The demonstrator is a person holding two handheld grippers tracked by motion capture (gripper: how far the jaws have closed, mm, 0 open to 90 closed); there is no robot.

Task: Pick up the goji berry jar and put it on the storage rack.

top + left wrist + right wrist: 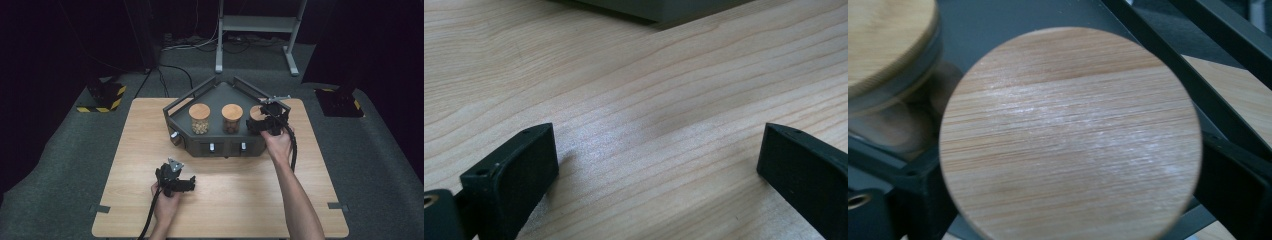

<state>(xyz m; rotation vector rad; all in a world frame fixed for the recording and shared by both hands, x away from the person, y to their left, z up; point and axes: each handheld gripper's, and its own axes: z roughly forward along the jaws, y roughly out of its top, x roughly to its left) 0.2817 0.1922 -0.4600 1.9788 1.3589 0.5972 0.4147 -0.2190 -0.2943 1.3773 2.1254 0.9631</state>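
Desk [220,200]: pale wood, fine straight grain. Rack [220,142]: dark grey throughout, with small silver knobs on its front. Three jars, each with a light bamboo lid; the right jar's lid [1070,135] shows close horizontal streaks with a whitish sheen. Left jar [199,118]: pale beige contents. Middle jar [232,118]: brown contents. Both tools: black. Floor [65,150]: grey-green carpet, with yellow-and-black hazard stripes [102,97].
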